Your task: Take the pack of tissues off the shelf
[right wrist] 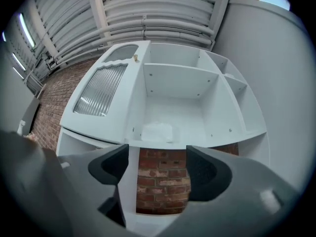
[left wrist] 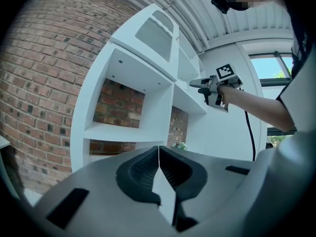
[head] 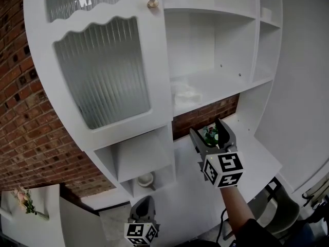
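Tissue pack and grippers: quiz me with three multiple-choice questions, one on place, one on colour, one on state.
1. Where is the pack of tissues?
A) on an open shelf
B) behind the ribbed door
C) on the floor

2. What colour is the cabinet?
A) black
B) white
C) green

3. How do the fingers of the right gripper stand?
A) shut on the pack
B) pressed together
C) apart, holding nothing

Answers: A, it lies on the bare open shelf; B, every panel is white; C, the right gripper view shows only brick wall between the spread fingers.
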The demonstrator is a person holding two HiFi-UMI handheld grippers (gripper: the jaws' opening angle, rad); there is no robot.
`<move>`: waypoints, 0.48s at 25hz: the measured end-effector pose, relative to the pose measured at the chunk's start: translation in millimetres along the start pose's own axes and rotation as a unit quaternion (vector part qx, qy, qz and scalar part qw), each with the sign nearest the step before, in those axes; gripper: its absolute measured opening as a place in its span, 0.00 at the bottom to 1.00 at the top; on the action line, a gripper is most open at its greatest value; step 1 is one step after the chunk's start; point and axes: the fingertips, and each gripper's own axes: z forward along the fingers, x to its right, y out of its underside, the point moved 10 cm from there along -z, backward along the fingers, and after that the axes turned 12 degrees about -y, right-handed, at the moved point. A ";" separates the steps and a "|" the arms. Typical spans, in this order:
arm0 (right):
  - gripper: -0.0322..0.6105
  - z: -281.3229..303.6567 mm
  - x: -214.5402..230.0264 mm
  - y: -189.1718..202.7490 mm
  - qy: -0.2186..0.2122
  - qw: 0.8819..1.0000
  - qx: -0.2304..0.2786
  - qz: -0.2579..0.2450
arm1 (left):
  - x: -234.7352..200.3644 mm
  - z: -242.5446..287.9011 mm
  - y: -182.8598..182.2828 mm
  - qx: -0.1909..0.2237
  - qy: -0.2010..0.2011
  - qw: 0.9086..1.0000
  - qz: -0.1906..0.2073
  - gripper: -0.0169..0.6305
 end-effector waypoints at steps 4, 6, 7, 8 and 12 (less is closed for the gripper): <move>0.62 16.6 4.8 -15.3 0.012 1.000 0.022 0.009 | 0.3 2.7 -0.2 -0.001 -0.002 1.000 -0.001 0.05; 0.65 26.2 6.7 -21.4 0.013 0.999 0.026 0.018 | -0.9 3.9 0.4 -0.001 -0.003 1.000 -0.003 0.05; 0.67 31.6 7.2 -24.1 0.011 0.999 0.025 0.020 | -1.6 4.6 0.9 -0.001 -0.003 1.000 -0.002 0.05; 0.68 37.0 7.6 -26.7 0.008 1.000 0.023 0.020 | -2.0 5.4 0.9 0.000 -0.004 1.000 0.000 0.05; 0.73 56.3 8.0 -34.3 0.005 1.000 0.011 0.012 | -0.1 4.5 -9.0 -0.004 -0.013 1.000 0.000 0.05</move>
